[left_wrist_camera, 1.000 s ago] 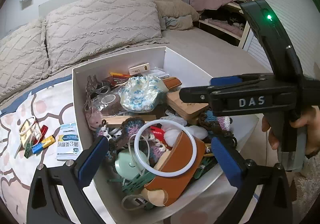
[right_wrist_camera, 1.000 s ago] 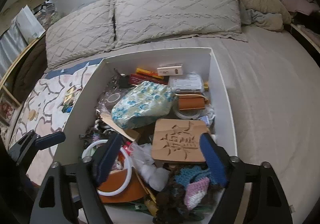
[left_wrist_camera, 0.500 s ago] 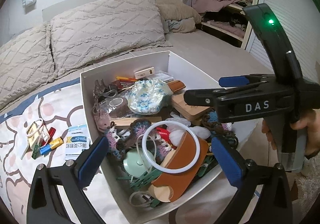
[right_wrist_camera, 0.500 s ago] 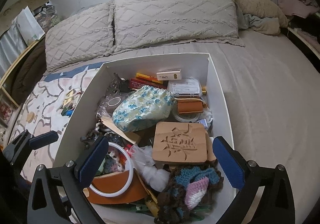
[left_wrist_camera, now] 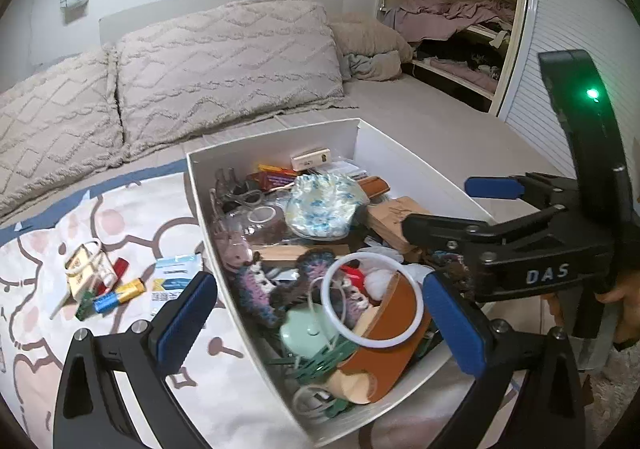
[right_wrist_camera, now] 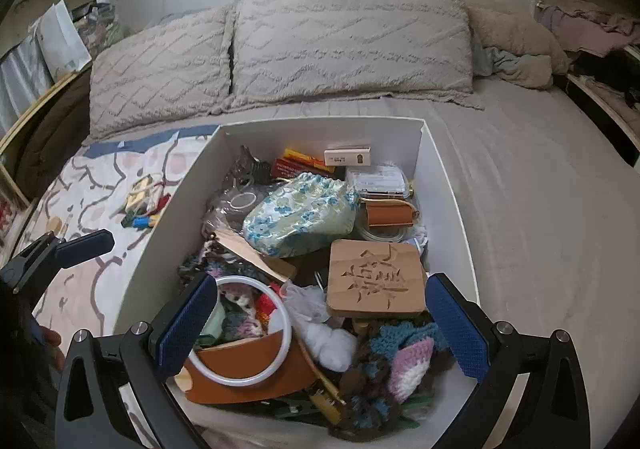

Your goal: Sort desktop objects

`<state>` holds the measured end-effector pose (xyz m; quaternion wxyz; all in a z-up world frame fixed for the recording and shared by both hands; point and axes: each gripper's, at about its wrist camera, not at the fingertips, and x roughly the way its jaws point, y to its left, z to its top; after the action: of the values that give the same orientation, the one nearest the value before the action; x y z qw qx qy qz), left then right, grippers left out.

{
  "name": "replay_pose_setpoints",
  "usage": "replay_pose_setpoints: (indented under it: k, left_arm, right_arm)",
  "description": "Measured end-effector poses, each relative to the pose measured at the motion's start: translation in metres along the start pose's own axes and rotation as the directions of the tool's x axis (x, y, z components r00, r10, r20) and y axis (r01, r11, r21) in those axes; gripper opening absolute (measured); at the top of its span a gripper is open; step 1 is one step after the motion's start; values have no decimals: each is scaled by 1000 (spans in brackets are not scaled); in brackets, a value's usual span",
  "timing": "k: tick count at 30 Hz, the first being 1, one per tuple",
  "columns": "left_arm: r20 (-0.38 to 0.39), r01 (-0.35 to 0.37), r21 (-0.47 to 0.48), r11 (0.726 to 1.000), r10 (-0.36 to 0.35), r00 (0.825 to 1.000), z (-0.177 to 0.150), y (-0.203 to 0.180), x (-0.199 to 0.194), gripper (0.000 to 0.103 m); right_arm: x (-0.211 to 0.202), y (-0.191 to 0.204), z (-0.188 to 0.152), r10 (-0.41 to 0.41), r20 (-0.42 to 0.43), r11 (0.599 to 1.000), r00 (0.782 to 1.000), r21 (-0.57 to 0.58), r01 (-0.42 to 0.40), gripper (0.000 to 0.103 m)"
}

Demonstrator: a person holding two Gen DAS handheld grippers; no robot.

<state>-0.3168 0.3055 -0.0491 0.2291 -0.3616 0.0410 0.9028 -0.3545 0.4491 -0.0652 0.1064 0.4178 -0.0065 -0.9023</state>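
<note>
I am looking down along two hand-held grippers at a white box (right_wrist_camera: pixel 448 185) that sits on a bed (right_wrist_camera: pixel 540 209) in front of two grey pillows (right_wrist_camera: pixel 344 37). The box is crammed with small things. A flowered cloth pouch (right_wrist_camera: pixel 300 215) lies near the middle, a carved wooden block (right_wrist_camera: pixel 374 277) lies flat just right of it, and a white ring (right_wrist_camera: pixel 244 333) rests on a brown leather piece (right_wrist_camera: pixel 256 373) at the near end. Crocheted yarn pieces (right_wrist_camera: pixel 400 361) fill the near right corner.

My right gripper (right_wrist_camera: pixel 320 325) hangs over the near end of the box with its blue pads spread as wide as they go and nothing between them. My left gripper (left_wrist_camera: pixel 316 321) is spread wide too, and empty, straddling the box's near left wall.

A few things already lie out on the patterned sheet (left_wrist_camera: pixel 120 209) left of the box: some batteries (left_wrist_camera: pixel 118 295) and a small blue and white packet (left_wrist_camera: pixel 176 281).

I judge the sorting is at an early stage, between picks. The next move calls for choosing one top-lying thing, probably the wooden block or the ring, and lowering the open pads around it without snagging the yarn.
</note>
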Motion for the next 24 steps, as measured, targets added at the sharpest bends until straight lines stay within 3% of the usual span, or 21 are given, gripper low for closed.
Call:
replay_pose_setpoints:
  k: [6, 14, 24]
  left_arm:
    - [33, -2, -11, 1000, 2, 999, -2, 13, -23, 103]
    - [115, -62, 15, 998, 60, 992, -6, 17, -70, 103]
    - [185, -69, -16, 997, 71, 980, -22, 25, -134, 103]
  right_arm:
    - [-22, 8, -4, -21, 32, 999, 999, 30, 20, 103]
    - [-67, 27, -10, -33, 95, 998, 995, 59, 27, 103]
    - [-109, 74, -38, -60, 127, 998, 990, 4, 60, 103]
